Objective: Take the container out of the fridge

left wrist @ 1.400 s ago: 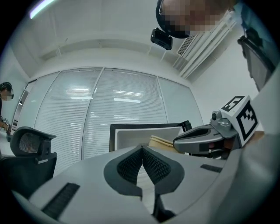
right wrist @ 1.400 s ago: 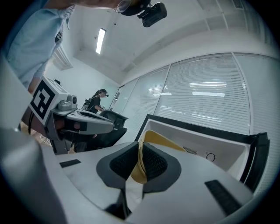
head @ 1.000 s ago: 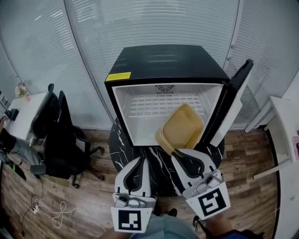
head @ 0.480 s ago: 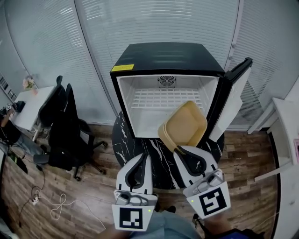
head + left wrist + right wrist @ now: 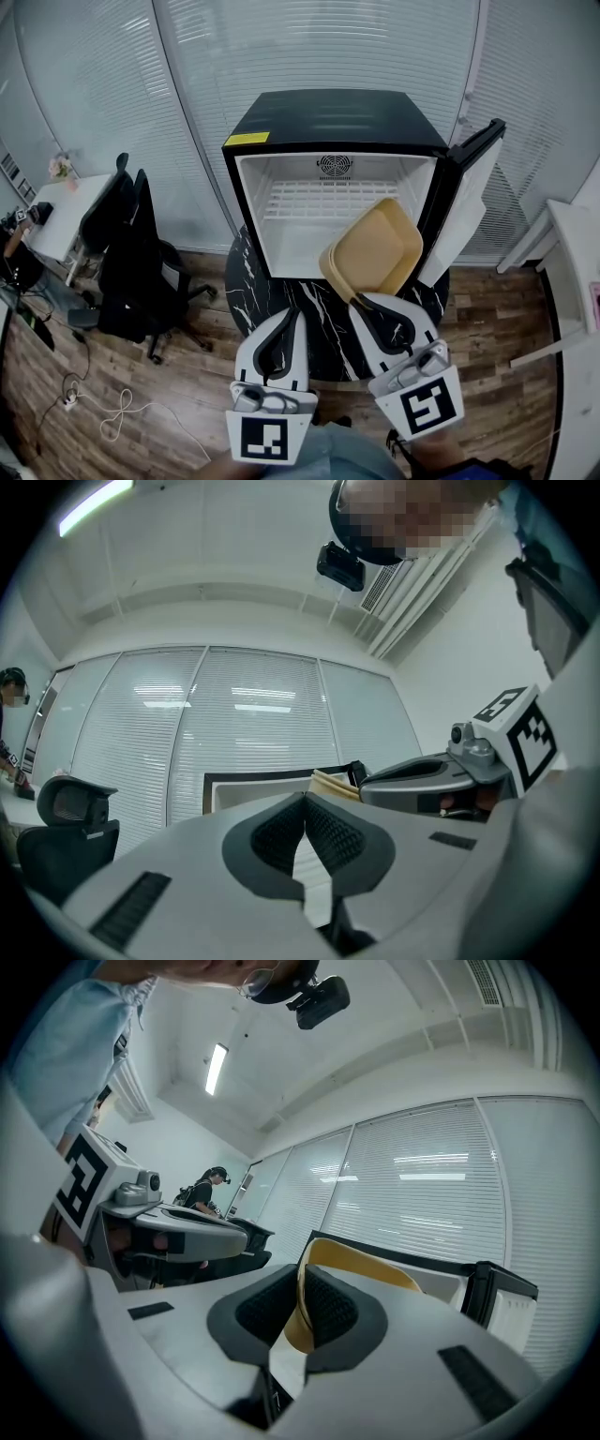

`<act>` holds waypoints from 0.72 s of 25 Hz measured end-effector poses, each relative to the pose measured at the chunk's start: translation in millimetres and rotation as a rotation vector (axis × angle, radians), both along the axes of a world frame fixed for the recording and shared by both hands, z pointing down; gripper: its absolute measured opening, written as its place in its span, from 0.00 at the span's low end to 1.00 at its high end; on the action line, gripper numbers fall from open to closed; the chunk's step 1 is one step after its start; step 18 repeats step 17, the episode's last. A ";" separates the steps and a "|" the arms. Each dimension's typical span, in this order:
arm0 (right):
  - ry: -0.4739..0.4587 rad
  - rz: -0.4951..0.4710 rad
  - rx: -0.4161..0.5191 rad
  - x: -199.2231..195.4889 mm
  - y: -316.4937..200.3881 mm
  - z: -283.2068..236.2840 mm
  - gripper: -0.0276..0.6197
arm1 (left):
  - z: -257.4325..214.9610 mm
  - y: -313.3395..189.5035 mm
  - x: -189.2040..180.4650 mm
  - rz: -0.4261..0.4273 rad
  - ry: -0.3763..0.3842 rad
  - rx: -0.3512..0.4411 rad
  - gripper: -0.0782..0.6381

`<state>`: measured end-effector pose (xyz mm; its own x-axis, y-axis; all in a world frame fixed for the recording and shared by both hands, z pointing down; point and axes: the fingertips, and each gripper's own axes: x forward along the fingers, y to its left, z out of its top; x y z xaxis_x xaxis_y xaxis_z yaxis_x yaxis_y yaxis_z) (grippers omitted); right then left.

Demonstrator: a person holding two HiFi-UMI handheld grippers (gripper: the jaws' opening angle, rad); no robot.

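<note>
A tan, shallow container [image 5: 375, 246] hangs tilted in front of the open black fridge [image 5: 333, 117], at the lower right of its white, empty inside. My right gripper [image 5: 354, 302] grips the container's near rim from below; its jaws are closing, and in the right gripper view the pads [image 5: 323, 1307] press on both sides of the rim [image 5: 302, 1283]. My left gripper [image 5: 293, 314] sits beside it to the left, shut with nothing between its pads [image 5: 281, 832]. The container's edge [image 5: 333, 785] shows past it in the left gripper view.
The fridge stands on a round black marble table [image 5: 323, 323], and its door [image 5: 469, 202] swings open to the right. Black office chairs [image 5: 131, 253] and a white desk [image 5: 66, 202] are at the left. A white counter [image 5: 572, 244] runs along the right.
The container in my right gripper has drifted slightly right and away from the fridge opening. My left gripper has stayed shut and kept its place.
</note>
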<state>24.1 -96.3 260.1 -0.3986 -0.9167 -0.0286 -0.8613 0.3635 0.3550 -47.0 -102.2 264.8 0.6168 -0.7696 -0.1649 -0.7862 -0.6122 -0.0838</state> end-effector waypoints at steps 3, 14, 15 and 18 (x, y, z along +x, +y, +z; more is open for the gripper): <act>0.003 -0.001 -0.005 -0.2 3.3 1.1 0.10 | 0.4 3.2 0.8 0.001 0.000 -0.004 0.13; -0.004 -0.002 -0.005 1.7 -1.2 1.6 0.10 | 2.0 -2.3 2.0 -0.002 -0.006 -0.006 0.13; -0.003 -0.002 -0.006 1.8 -1.7 2.2 0.10 | 2.0 -2.9 2.0 -0.002 -0.004 -0.005 0.13; -0.003 -0.001 -0.006 2.1 -2.8 3.1 0.10 | 2.6 -4.2 2.2 -0.002 0.000 -0.003 0.13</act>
